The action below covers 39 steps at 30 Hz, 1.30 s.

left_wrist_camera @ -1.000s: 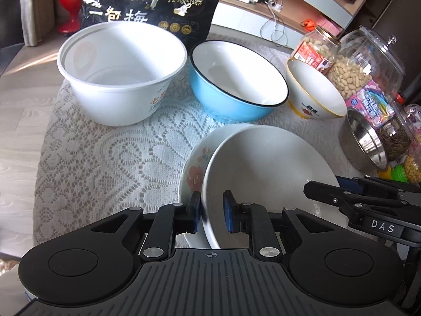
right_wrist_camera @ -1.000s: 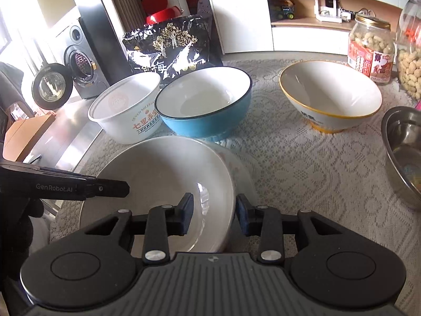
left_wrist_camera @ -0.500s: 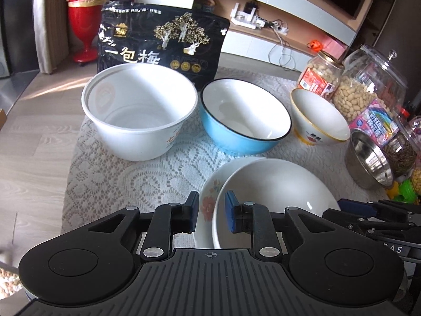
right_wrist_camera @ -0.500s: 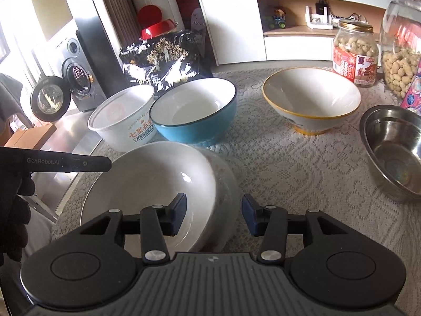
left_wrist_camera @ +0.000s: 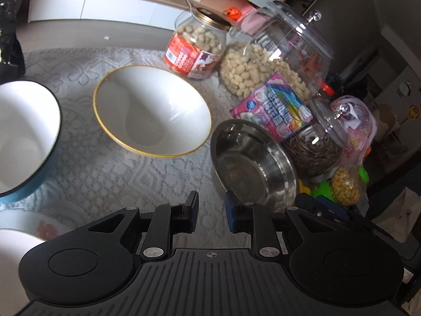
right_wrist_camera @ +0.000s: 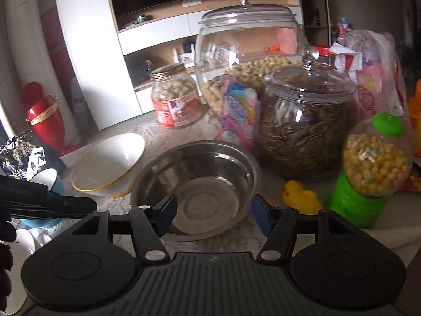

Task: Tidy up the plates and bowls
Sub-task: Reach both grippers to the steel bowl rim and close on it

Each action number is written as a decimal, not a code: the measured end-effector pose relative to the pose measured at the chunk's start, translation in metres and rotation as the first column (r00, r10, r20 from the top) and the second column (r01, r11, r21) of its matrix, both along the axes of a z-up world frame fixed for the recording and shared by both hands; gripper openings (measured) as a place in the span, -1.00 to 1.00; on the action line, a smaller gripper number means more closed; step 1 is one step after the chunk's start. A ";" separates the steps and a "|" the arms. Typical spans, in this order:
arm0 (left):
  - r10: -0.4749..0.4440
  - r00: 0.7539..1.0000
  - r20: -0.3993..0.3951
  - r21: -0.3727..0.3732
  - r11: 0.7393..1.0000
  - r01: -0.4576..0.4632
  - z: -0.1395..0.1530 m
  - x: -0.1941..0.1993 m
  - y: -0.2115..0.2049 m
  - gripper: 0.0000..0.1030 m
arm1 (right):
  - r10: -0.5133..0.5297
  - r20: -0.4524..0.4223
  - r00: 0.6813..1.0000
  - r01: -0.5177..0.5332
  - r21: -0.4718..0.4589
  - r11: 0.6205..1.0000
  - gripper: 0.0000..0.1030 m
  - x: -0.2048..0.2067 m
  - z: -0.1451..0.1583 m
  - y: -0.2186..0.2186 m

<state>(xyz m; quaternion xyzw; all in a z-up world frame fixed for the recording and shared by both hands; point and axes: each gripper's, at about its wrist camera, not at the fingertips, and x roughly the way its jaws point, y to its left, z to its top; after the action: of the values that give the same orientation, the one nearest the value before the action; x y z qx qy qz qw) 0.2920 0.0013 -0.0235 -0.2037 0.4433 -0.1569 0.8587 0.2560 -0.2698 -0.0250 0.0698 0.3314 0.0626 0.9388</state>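
The left gripper (left_wrist_camera: 210, 212) hangs over the lace cloth (left_wrist_camera: 110, 184) with its jaws a little apart and nothing between them. Just right of its right finger stands the steel bowl (left_wrist_camera: 252, 163). Farther off and to the left sits the gold-rimmed bowl (left_wrist_camera: 152, 110), apart from the steel one. At the left edge is the blue bowl (left_wrist_camera: 23, 137), and at the near left corner the rim of a flowered plate (left_wrist_camera: 44, 227) with a white bowl (left_wrist_camera: 13, 247) on it.

The right gripper (right_wrist_camera: 213, 216) is spread wide and empty, its two fingers standing either side of the near rim of the steel bowl (right_wrist_camera: 200, 184); whether they touch it cannot be told. To the left the gold-rimmed bowl (right_wrist_camera: 108, 163) lies just beside the steel one. Behind them stand a peanut jar (right_wrist_camera: 175, 96), a big lidded jar (right_wrist_camera: 244, 52), a pink packet (right_wrist_camera: 240, 113) and a seed jar (right_wrist_camera: 307, 123). To the right are a yellow duck (right_wrist_camera: 300, 196) and a green candy dispenser (right_wrist_camera: 373, 166).
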 end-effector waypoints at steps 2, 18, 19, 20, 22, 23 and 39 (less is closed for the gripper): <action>0.029 1.000 -0.007 -0.026 0.999 -0.029 -0.013 0.021 -0.018 -0.54 | -0.019 -0.024 1.000 0.019 0.007 1.000 0.22 0.014 -0.004 -0.017; 0.066 0.996 -0.061 0.040 0.997 -0.064 -0.057 0.057 -0.056 -0.49 | 0.052 -0.148 0.988 -0.066 -0.095 0.993 -0.41 0.107 -0.046 -0.003; 0.042 0.997 -0.068 0.036 0.999 -0.040 -0.058 0.058 -0.057 -0.50 | 0.054 -0.138 0.989 -0.069 -0.106 0.992 -0.46 0.105 -0.046 -0.003; 0.032 0.997 -0.069 0.051 0.998 -0.028 -0.057 0.057 -0.060 -0.51 | 0.057 -0.135 0.989 -0.072 -0.110 0.991 -0.52 0.103 -0.044 -0.003; 0.022 0.998 -0.059 0.086 0.996 -0.016 -0.054 0.053 -0.061 -0.52 | 0.075 -0.145 0.987 -0.089 -0.089 0.992 -0.56 0.097 -0.041 -0.004; 0.020 0.998 -0.062 0.102 0.995 -0.014 -0.052 0.050 -0.061 -0.52 | 0.093 -0.160 0.983 -0.105 -0.068 0.992 -0.56 0.092 -0.039 -0.005; 0.079 0.991 -0.111 0.130 0.989 -0.065 -0.056 0.037 -0.057 -0.54 | 0.197 -0.226 0.954 -0.206 -0.014 0.978 -0.46 0.098 -0.049 0.001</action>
<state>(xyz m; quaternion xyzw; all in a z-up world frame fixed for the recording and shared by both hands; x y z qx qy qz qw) 0.3290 -0.0553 -0.0790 -0.1738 0.4939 -0.0853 0.8477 0.3543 -0.2691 -0.0739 0.0245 0.4412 0.1435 0.8855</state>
